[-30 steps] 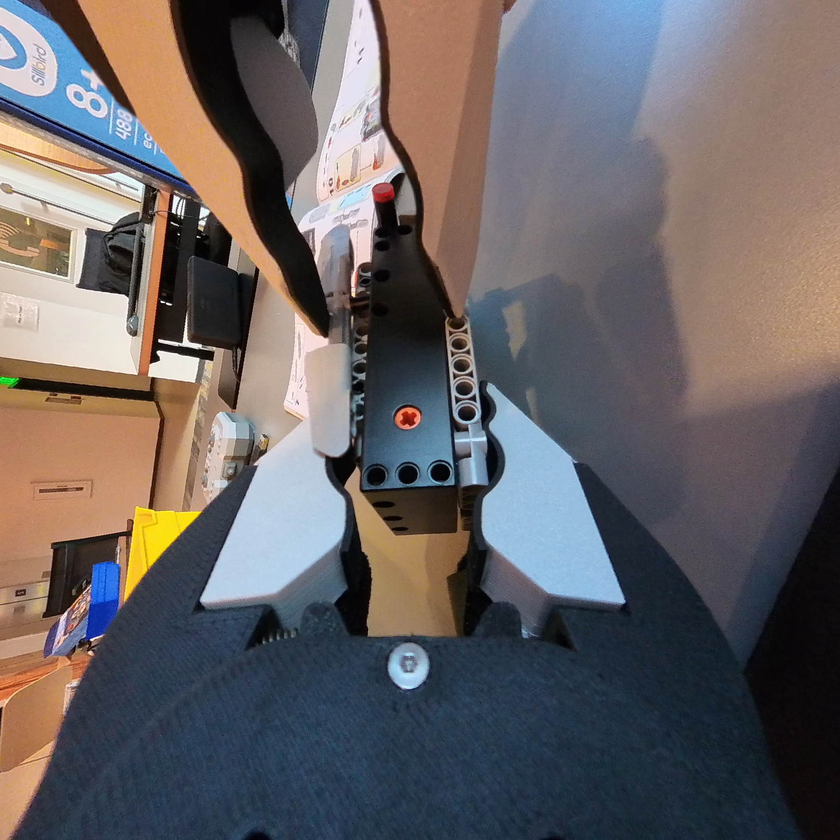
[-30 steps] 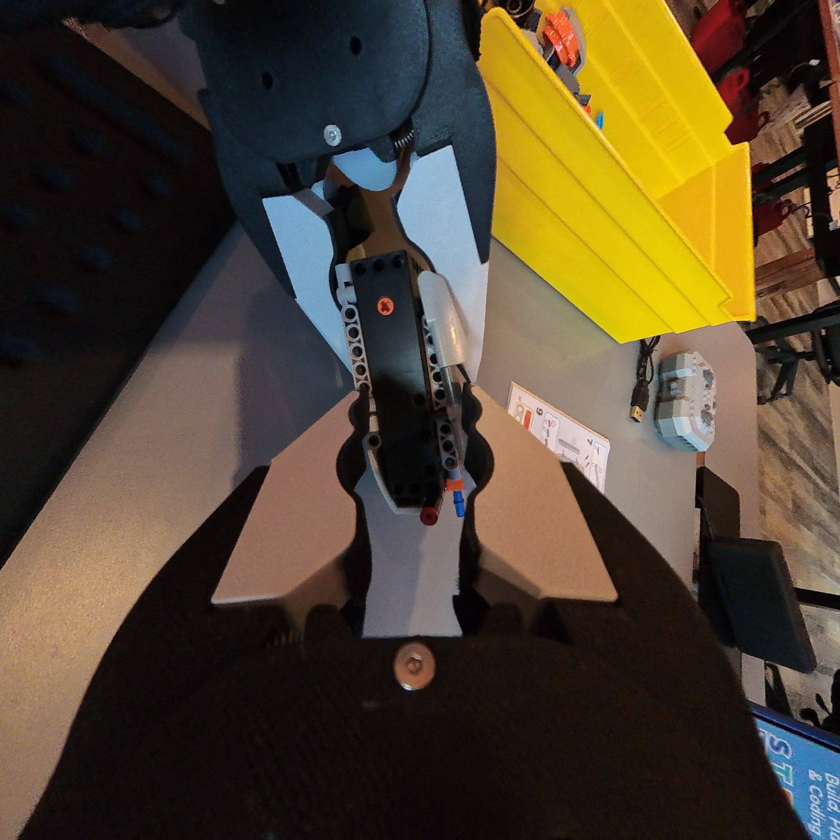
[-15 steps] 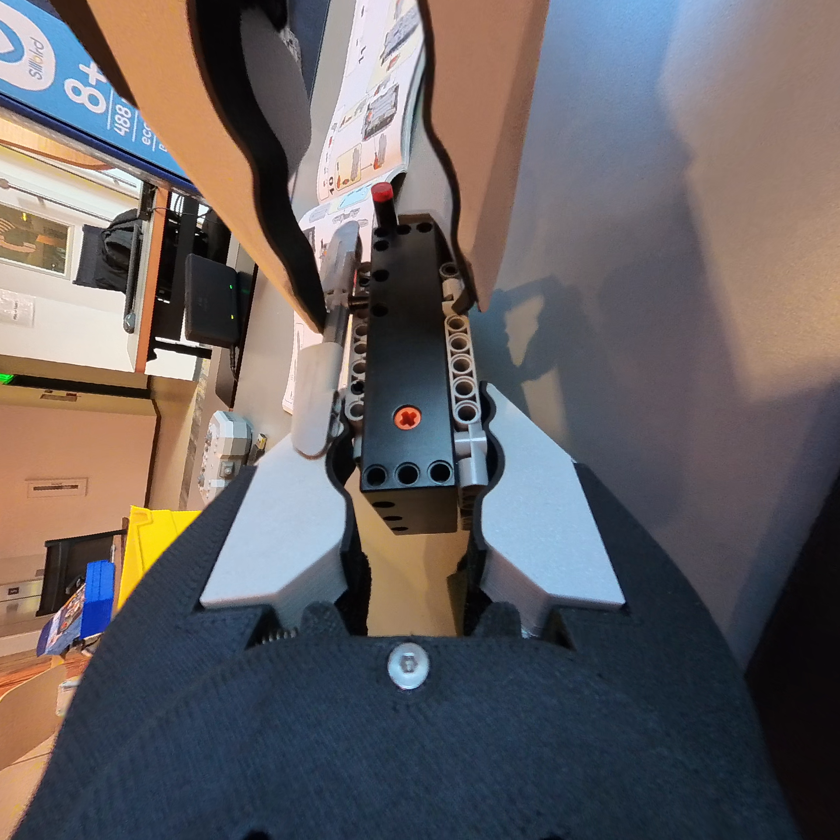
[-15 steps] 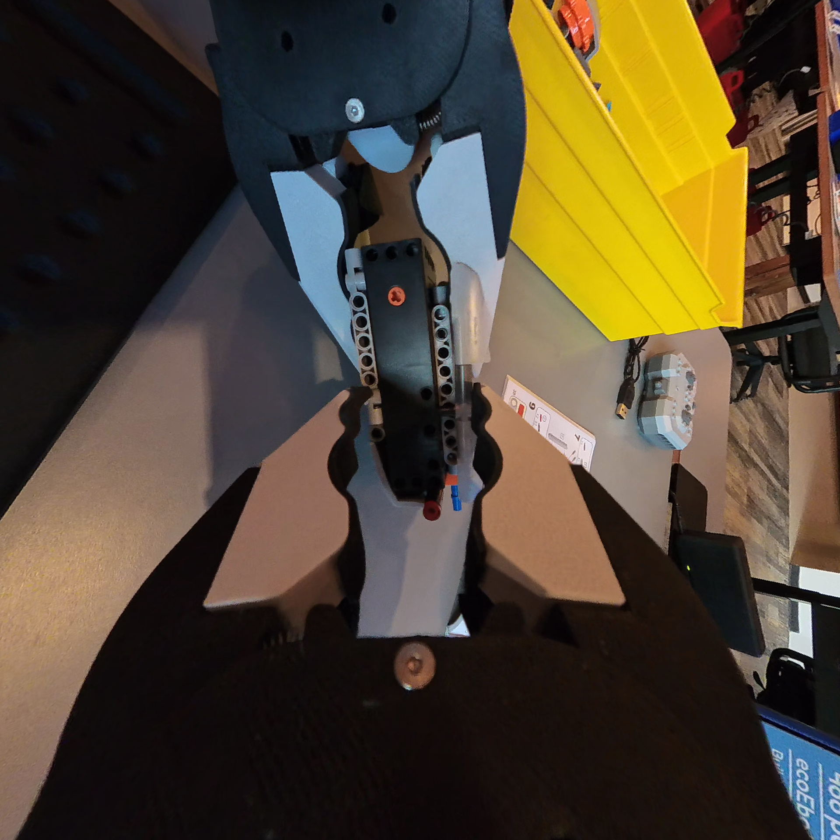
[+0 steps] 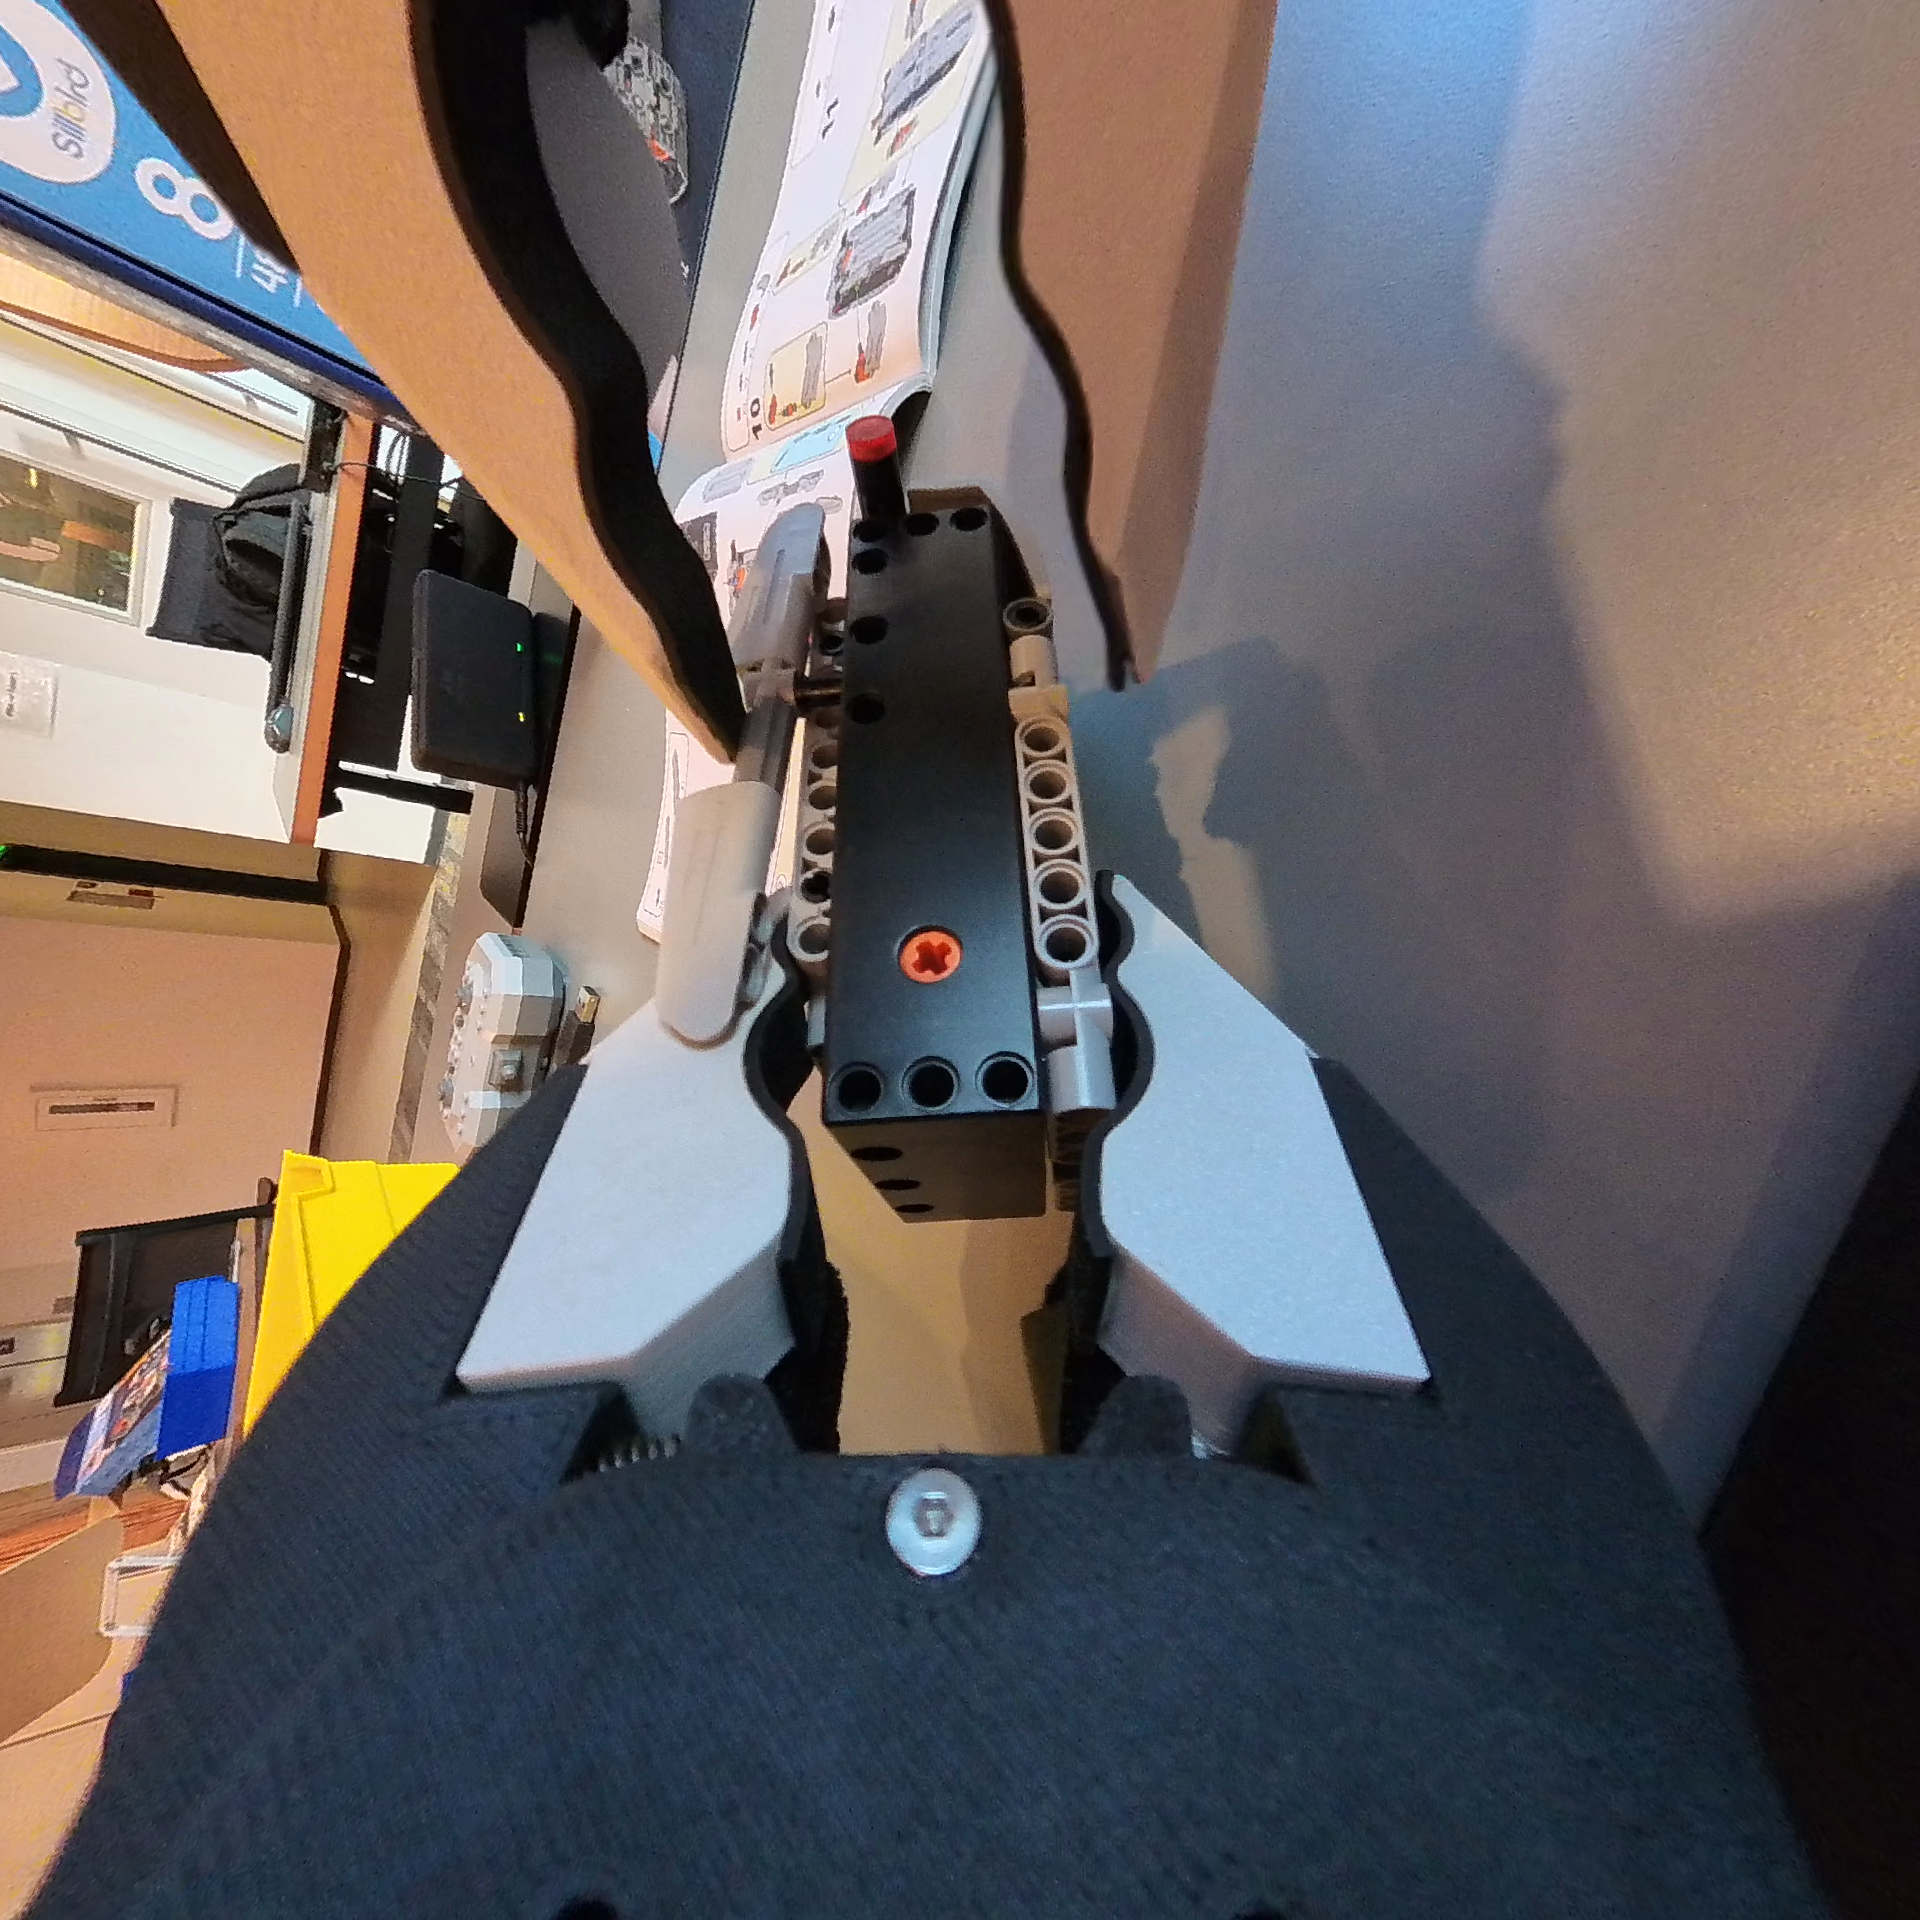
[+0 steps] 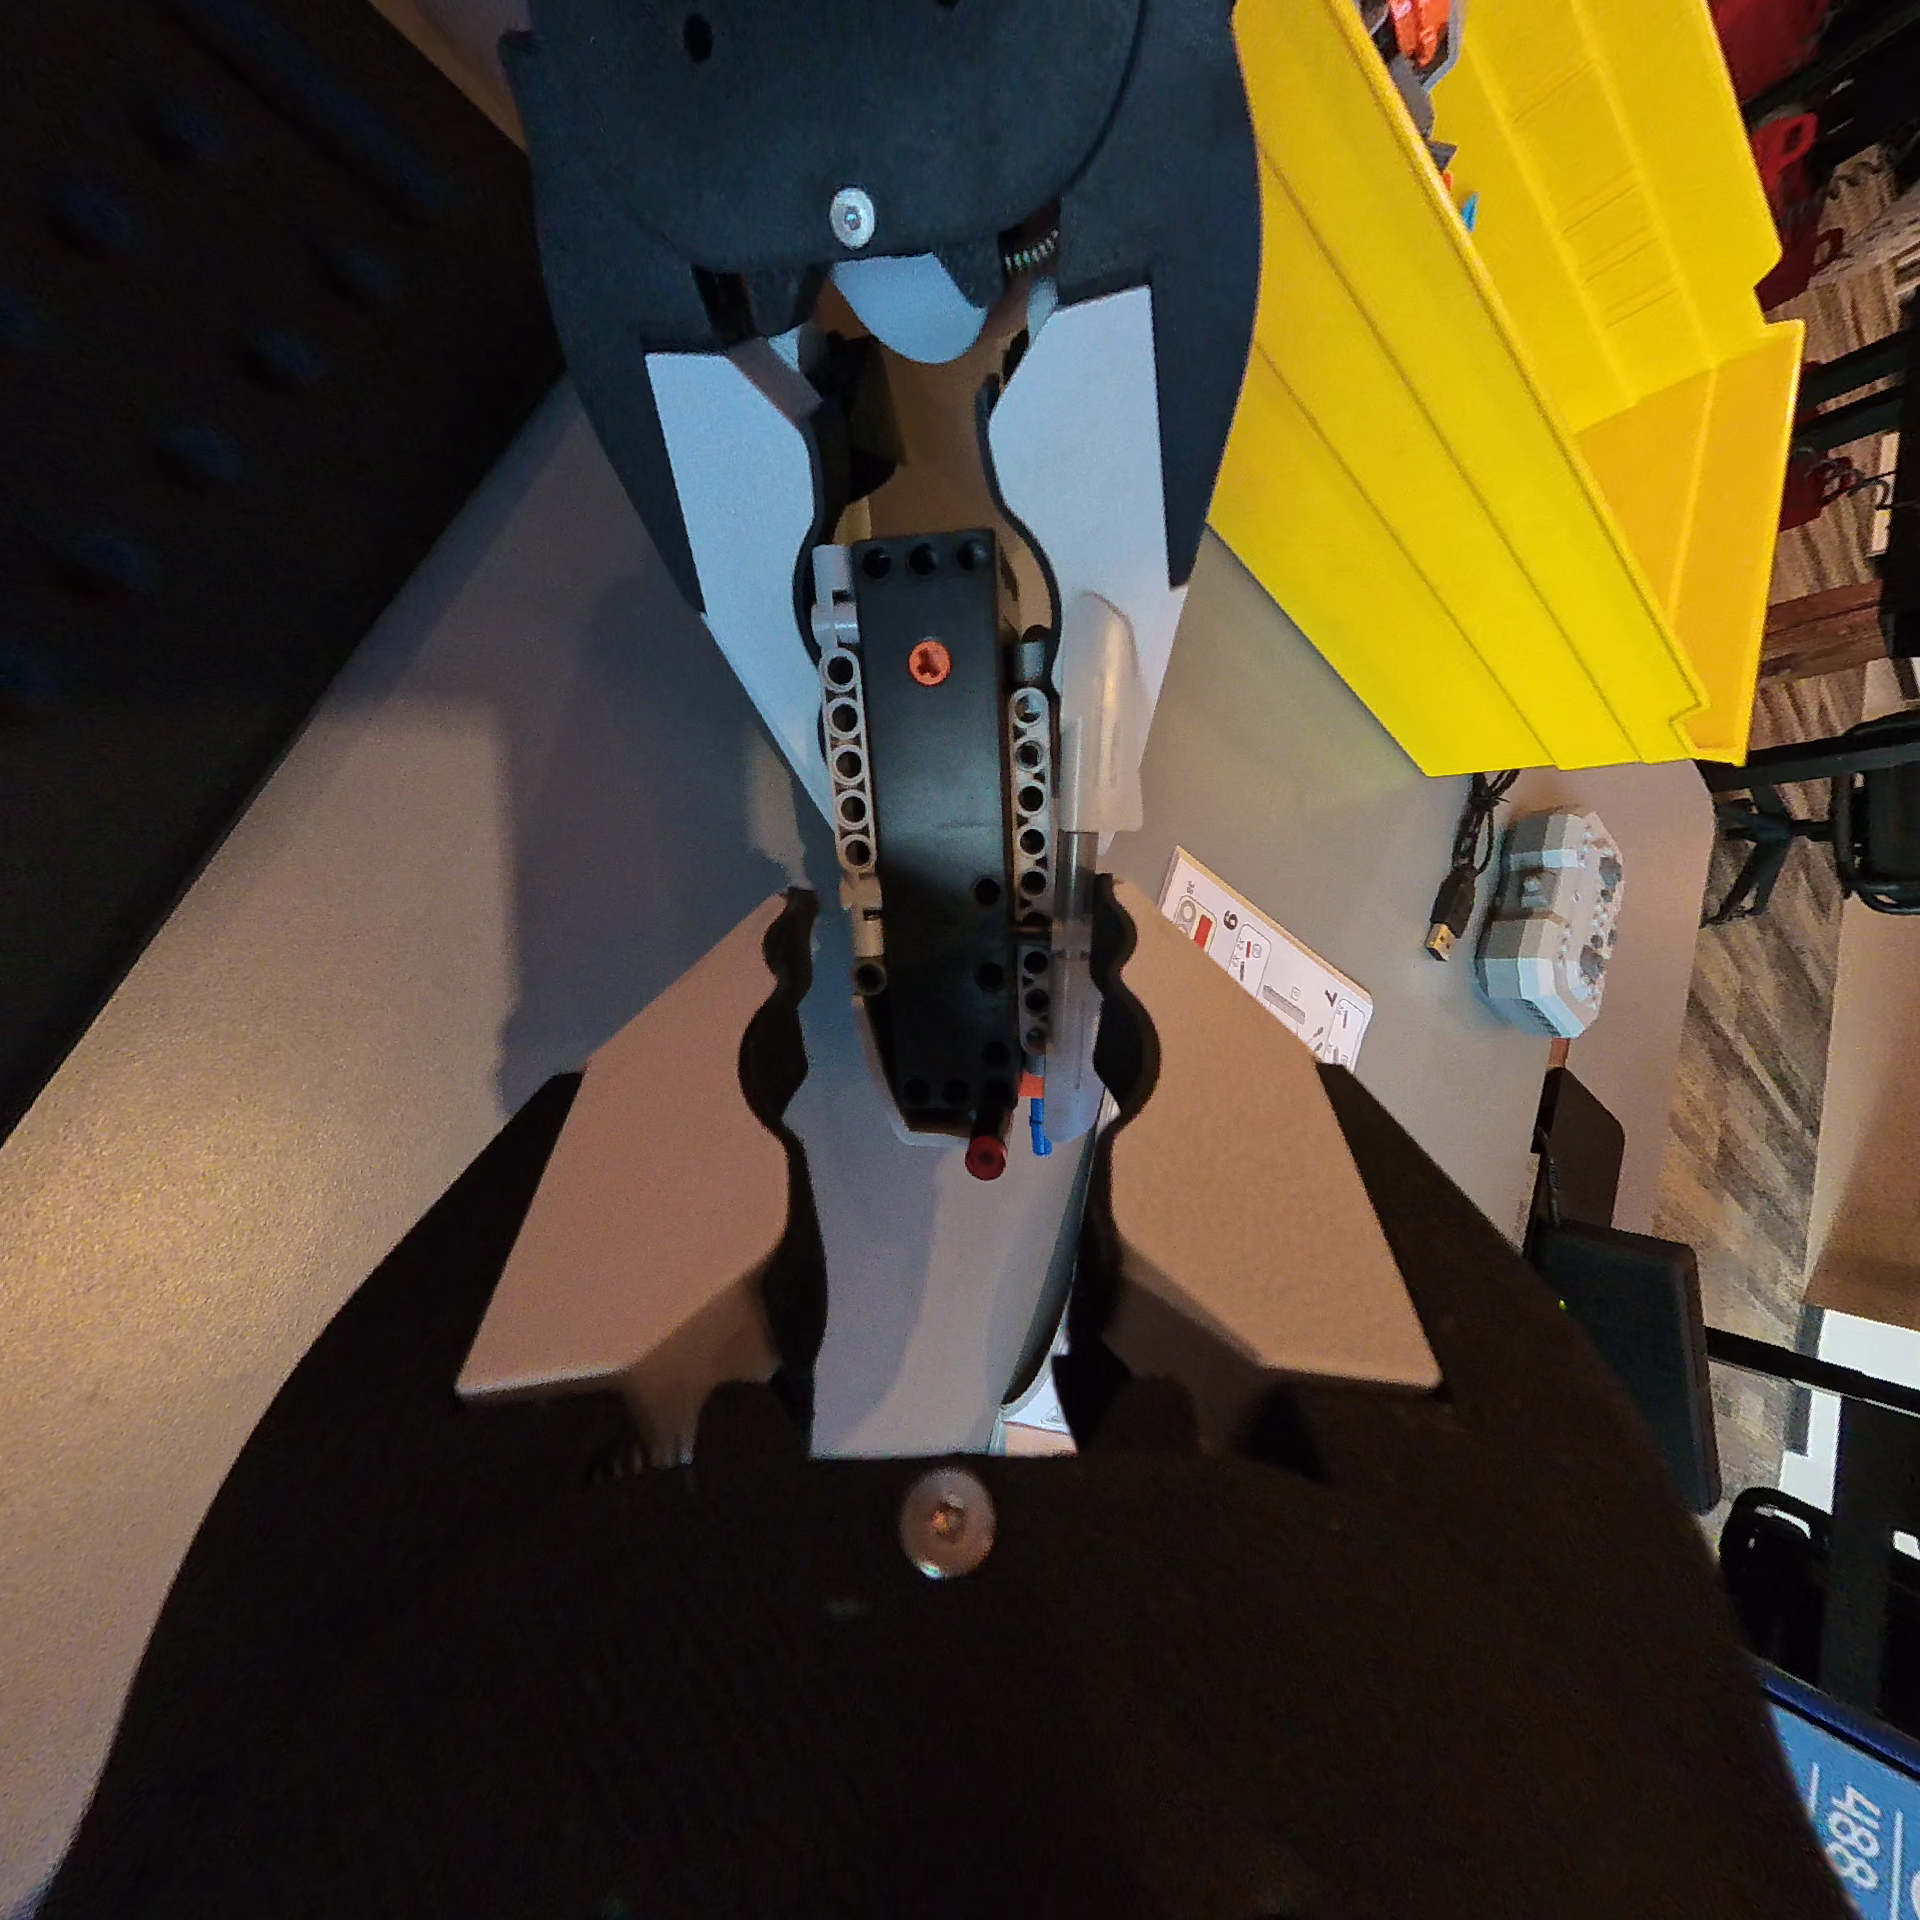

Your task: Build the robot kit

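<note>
Black block, grey beams, yellow bins

The brick assembly (image 5: 930,831) is black down its middle, flanked by light grey holed beams, with an orange cross-socket near its lower end and a red-tipped pin (image 5: 871,442) at the top of the frame (a small blue peg (image 6: 1039,1132) shows beside it in the right wrist view). The left gripper (image 5: 940,1049) has pale grey fingers on a black body. Yellow bins (image 6: 1455,447) fill the upper right; the table (image 6: 343,883) is grey.

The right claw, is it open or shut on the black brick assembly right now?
Open. The right claw straddles the black brick assembly, with gaps visible on both sides. The left claw grips its other end.
</note>
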`<move>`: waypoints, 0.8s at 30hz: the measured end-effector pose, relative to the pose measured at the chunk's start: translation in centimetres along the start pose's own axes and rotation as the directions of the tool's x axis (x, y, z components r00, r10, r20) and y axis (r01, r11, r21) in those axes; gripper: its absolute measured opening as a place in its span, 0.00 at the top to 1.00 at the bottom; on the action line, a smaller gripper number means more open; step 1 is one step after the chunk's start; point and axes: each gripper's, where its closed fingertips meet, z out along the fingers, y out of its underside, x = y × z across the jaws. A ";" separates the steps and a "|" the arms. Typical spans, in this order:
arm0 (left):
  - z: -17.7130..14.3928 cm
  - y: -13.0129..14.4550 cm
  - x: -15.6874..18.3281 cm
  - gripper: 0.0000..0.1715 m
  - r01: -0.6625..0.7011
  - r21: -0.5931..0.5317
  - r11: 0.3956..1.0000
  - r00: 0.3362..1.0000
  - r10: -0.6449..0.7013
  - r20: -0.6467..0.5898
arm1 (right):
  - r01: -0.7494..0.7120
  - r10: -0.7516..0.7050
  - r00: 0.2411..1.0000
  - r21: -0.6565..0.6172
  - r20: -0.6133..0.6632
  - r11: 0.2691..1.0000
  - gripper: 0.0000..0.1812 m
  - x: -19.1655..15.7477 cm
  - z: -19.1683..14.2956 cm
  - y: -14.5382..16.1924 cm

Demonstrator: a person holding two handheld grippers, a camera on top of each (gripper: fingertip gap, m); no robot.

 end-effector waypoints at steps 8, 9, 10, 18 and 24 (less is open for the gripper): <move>0.0 0.0 0.0 0.70 0.005 0.000 1.000 1.000 -0.005 -0.002 | 0.044 -0.044 0.999 -0.027 0.003 0.999 0.71 0.0 0.1 0.3; 0.0 0.0 0.0 0.70 0.007 0.000 1.000 1.000 -0.007 -0.002 | 0.050 -0.050 0.999 -0.032 0.002 0.998 0.71 0.1 0.1 0.3; 0.0 0.0 0.0 0.70 0.006 0.001 1.000 1.000 -0.006 -0.003 | 0.057 -0.057 0.998 -0.036 -0.001 0.998 0.72 0.1 0.1 0.3; 0.0 0.1 0.0 0.70 0.003 0.002 1.000 1.000 -0.003 0.005 | -0.005 0.004 0.999 -0.006 -0.052 1.000 0.74 0.3 0.2 0.4; 0.0 0.1 0.0 0.70 0.001 0.004 1.000 1.000 -0.001 0.004 | -0.021 0.024 0.993 0.025 -0.119 0.999 0.74 0.3 0.0 0.4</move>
